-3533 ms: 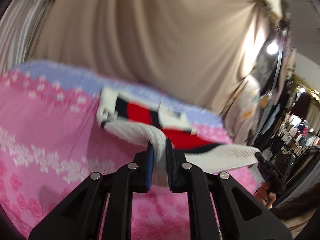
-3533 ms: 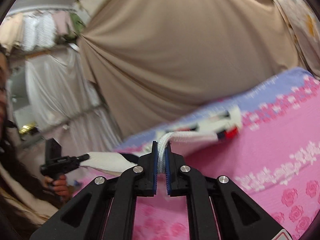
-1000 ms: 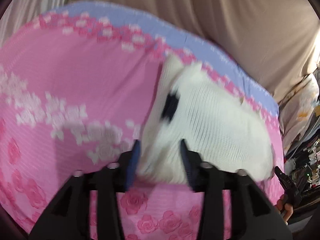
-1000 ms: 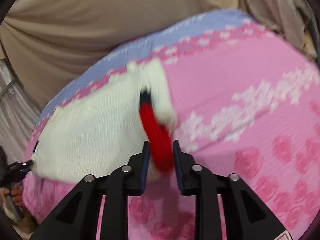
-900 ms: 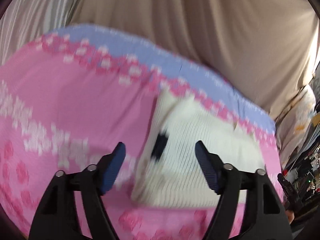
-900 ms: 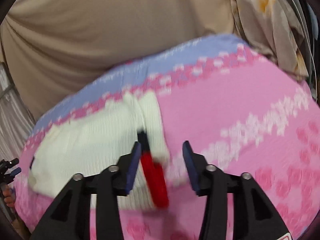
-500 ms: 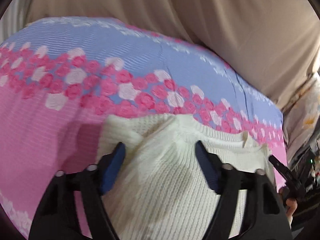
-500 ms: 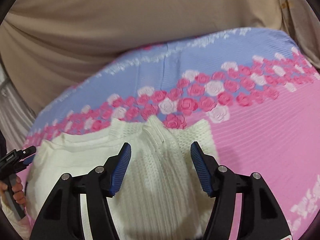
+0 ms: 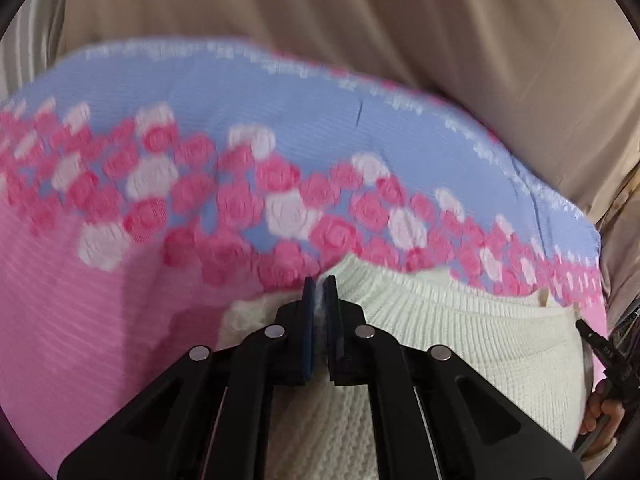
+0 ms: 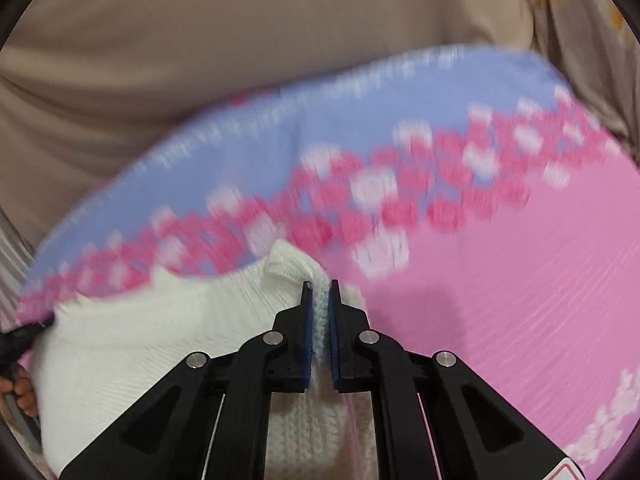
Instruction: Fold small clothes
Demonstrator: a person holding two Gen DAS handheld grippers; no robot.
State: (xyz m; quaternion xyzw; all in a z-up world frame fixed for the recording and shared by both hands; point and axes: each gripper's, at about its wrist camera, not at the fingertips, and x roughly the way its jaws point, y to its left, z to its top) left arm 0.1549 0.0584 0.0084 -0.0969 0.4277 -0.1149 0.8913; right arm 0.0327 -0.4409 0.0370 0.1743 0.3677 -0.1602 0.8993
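I have the cream knitted sweater [image 9: 460, 344] lying on the bed, on its pink rose-patterned bedspread [image 9: 80, 320], with the far edge of the knit reaching up to the band of roses where the pink meets the blue. My left hand-held gripper [image 9: 319, 292] is pinched together on a bit of that far edge, and I can see a sliver of pale knit between its blue pads. My right hand-held gripper [image 10: 320, 300] is clamped on the other far corner of the sweater [image 10: 160, 340], where the ribbed edge bunches up into a small peak just above the fingers. I take both far corners at once so that the edge stays taut between my hands and the cloth comes over as one flat layer instead of sagging in the middle. I grip right at the rim because a deeper bite would catch the layer underneath too, I think. From the left view my right hand [image 9: 604, 420] shows at the sweater's far side, so the two grips are well apart. The beige curtain [image 10: 240, 60] hangs behind the bed
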